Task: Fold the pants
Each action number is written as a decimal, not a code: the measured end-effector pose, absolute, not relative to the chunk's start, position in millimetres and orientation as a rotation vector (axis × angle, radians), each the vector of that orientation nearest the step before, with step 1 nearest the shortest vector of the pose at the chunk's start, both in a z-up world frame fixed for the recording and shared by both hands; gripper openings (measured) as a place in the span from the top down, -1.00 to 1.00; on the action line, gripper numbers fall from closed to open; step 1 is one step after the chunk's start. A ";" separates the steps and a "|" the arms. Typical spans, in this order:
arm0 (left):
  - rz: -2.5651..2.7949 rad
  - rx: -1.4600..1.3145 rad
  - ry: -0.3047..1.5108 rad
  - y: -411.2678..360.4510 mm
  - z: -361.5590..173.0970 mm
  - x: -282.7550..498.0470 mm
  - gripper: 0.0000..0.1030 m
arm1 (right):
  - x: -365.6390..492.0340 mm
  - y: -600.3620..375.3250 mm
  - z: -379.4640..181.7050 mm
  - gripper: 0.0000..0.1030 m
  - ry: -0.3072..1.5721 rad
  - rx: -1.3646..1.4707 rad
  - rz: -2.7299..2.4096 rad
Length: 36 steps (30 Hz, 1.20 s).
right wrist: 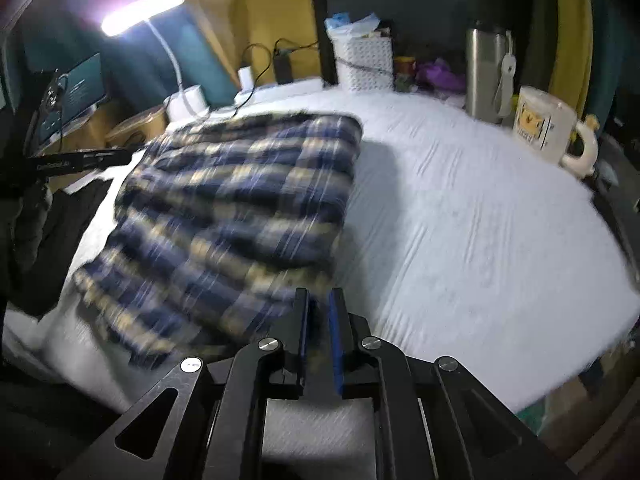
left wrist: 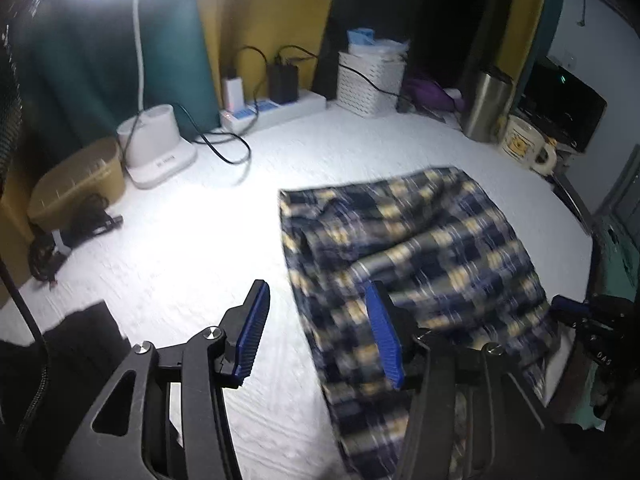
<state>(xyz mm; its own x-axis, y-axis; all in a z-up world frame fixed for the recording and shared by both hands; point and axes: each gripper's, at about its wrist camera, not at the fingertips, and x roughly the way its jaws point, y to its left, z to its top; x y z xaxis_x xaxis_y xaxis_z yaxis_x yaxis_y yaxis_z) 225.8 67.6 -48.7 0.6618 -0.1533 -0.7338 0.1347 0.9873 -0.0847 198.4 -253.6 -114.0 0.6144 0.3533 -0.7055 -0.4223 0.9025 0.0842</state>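
Blue, yellow and white plaid pants [left wrist: 420, 248] lie folded over on the white sheet [left wrist: 200, 240], blurred in both views. My left gripper [left wrist: 316, 286] is open. Its right finger [left wrist: 384, 336] hangs over the pants' near left edge and its left finger [left wrist: 254, 332] over bare sheet, with neither pad pressing the cloth. My right gripper [right wrist: 319, 300] is shut on the near right corner of the pants [right wrist: 240, 200], and cloth shows between its blue pads. That same right gripper [left wrist: 576, 312] appears at the pants' right edge in the left wrist view.
Along the back stand a white lamp base [left wrist: 156, 152], a power strip with chargers [left wrist: 272, 110], a white basket [left wrist: 370, 82], a steel flask [left wrist: 486, 104] and a cream mug [left wrist: 528, 146]. A tan box [left wrist: 80, 184] and dark cloth [left wrist: 80, 340] sit at the left.
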 end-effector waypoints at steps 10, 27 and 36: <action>-0.215 0.004 0.809 62.7 -52.1 260.6 -0.01 | 259.5 -249.9 -88.7 -0.62 0.713 -0.115 0.413; -0.312 0.080 0.827 42.5 -68.5 298.1 0.61 | 378.8 -213.4 -111.5 0.43 0.822 -0.087 0.598; -0.265 0.074 0.803 45.5 -52.9 318.6 0.91 | 397.3 -204.4 -109.6 0.78 0.812 -0.090 0.587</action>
